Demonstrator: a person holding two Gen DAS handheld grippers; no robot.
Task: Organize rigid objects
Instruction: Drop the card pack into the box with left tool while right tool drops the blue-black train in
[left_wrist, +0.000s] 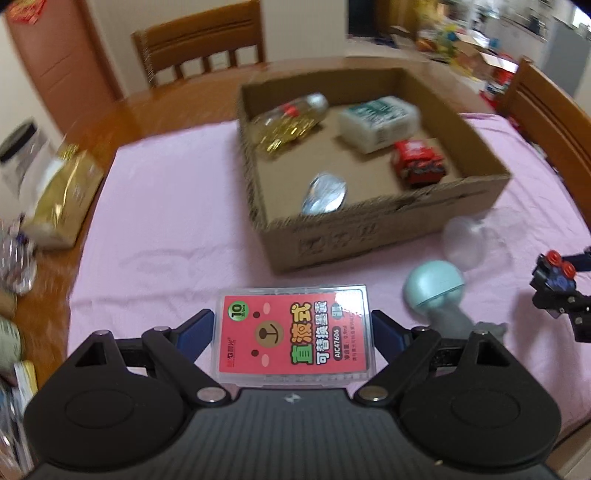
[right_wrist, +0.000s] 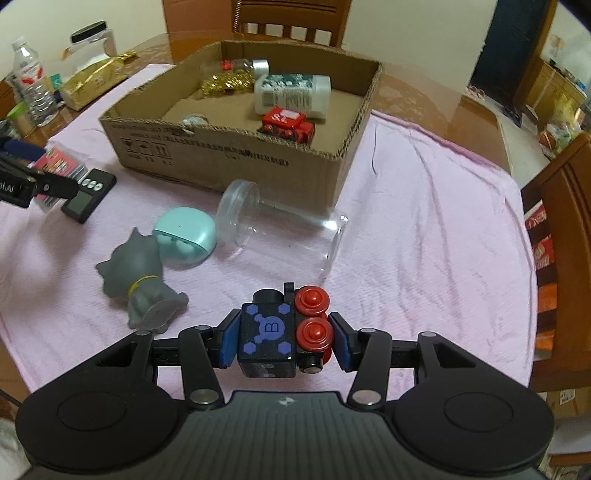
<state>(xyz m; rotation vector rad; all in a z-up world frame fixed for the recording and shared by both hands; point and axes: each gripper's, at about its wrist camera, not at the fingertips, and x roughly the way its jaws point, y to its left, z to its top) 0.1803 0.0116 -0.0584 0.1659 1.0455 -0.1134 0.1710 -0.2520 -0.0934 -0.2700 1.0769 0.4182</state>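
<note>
My left gripper (left_wrist: 293, 332) is shut on a clear plastic case with a red label (left_wrist: 295, 334), held above the pink cloth in front of the cardboard box (left_wrist: 388, 236). My right gripper (right_wrist: 284, 338) is shut on a black toy block with red wheels (right_wrist: 286, 328); it also shows in the left wrist view (left_wrist: 556, 284). The box (right_wrist: 236, 151) holds a bottle of gold clips (right_wrist: 229, 75), a white bottle (right_wrist: 291, 94), a red toy car (right_wrist: 288, 123) and a silver disc (left_wrist: 325, 194).
On the cloth lie a grey cat figure (right_wrist: 142, 273), a teal round case (right_wrist: 184, 238), a clear jar on its side (right_wrist: 280, 232) and a small black scale (right_wrist: 88, 194). A gold pack (left_wrist: 59, 195) and bottles stand at the left. Wooden chairs surround the table.
</note>
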